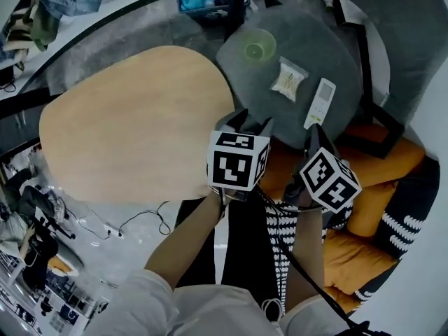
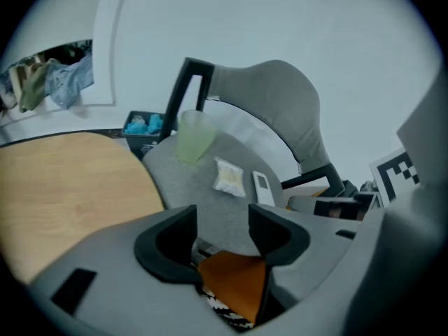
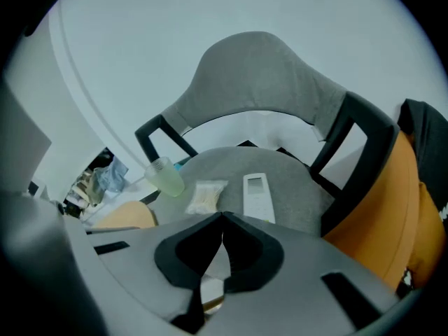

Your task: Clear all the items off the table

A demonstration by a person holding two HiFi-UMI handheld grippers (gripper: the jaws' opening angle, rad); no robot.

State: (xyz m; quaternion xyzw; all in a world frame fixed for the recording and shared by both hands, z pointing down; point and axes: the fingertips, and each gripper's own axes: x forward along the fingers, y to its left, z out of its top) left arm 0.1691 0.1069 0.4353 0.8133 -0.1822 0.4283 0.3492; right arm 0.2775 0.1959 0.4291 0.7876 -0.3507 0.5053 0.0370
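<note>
Remote (image 1: 320,102), packet (image 1: 288,80) and green cup (image 1: 257,47) all lie on the grey chair seat (image 1: 315,33), not on the wooden counter (image 1: 133,124) to its left, which looks bare (so the clearing seems largely done, unless the seat counts too). The remote is the near-right item. Its long axis runs near to far, and its near end lies just beyond the right gripper (image 3: 220,238), the nearer of the two. That gripper is clenched on nothing. The left gripper (image 2: 222,233) stands released and empty at the seat's near edge, with the packet and then the cup beyond it. No brand or writing can be read on any item.
</note>
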